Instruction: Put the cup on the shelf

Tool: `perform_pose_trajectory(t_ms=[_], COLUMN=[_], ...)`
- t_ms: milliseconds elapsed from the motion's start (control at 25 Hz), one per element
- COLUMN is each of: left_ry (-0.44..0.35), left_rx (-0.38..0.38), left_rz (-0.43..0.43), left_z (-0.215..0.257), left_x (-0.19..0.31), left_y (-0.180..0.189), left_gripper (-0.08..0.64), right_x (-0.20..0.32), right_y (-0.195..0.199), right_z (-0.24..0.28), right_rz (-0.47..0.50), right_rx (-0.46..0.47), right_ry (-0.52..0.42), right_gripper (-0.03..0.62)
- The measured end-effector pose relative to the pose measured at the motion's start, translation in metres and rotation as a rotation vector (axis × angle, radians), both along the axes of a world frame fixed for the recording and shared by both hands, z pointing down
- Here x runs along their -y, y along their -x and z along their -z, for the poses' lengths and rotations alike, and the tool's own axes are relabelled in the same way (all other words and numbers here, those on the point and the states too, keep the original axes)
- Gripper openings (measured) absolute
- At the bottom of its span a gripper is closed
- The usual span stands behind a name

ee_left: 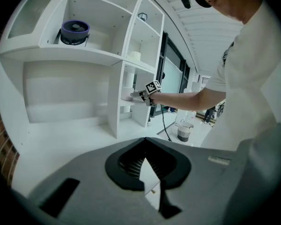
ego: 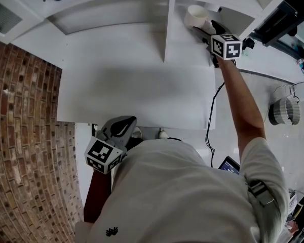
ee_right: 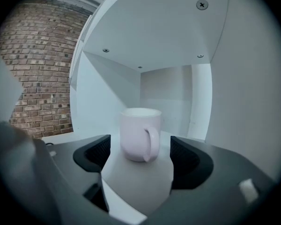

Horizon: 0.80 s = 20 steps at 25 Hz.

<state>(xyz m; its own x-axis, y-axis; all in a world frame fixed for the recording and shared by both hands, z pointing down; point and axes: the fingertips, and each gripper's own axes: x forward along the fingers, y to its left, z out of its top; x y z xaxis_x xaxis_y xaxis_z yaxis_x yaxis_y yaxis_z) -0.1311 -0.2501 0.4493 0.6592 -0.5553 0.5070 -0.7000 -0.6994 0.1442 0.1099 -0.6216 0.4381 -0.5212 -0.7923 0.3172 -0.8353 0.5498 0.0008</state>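
Closest to the person's white shirt [ego: 182, 196], the left gripper [ego: 122, 121] is hanging low by the front edge of the desk [ego: 137, 95], its marker cube [ego: 104, 156] facing up. In the left gripper view its tongs are lying together at the tips, with nothing showing between them. A brick wall [ego: 20, 135] is running along the desk's left edge. A black cable [ego: 210, 120] is trailing down past its right edge, and a ribbed basket [ego: 283, 110] is sitting on the floor well out to that side.

Past the bare white desk top, an upright divider [ego: 167, 24] is splitting the shelf unit into a wide left bay and a narrow right one. The person's right arm [ego: 240, 100] is reaching out over the desk's right rear corner, holding the right gripper [ego: 203, 29] into the narrow bay.

The right gripper's tongs are standing wide apart. The cup [ee_right: 138, 135] is sitting just beyond them, in line with the gap, with clear space showing on both sides, so neither pad is pressing on it. The white cup is standing upright on the shelf board [ee_right: 140, 186] of that bay, in from the front edge and clear of the back wall, with its handle turned toward the gripper.

Farther up, a dark blue round object [ee_left: 75, 32] is resting on the board above the wide bay.
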Motion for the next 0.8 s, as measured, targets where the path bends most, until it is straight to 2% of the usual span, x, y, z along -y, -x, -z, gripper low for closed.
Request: perform_pose_trajectory(t_ms=[160,360,800], left_ry=[0.002,0.008,0.009], left_rx=[0.002,0.01,-0.004], left_rz=[-0.007,-0.018,-0.023], left_z=[-0.001,-0.003,-0.003], left_x=[-0.005,-0.012,-0.024], left_y=[-0.008,-0.017,-0.034], left_gripper=[0.006,0.006,0.006], right_x=[-0.008,-0.02,-0.054], right_y=[-0.005,-0.009,-0.02], right_z=[-0.004,-0.004,-0.01], right_rz=[-0.001,-0.012,-0.044], right_rx=[0.006,0.032,0.038], right_ry=[0.008,0.008,-0.012], right_gripper=[0.393,0.336,0.148])
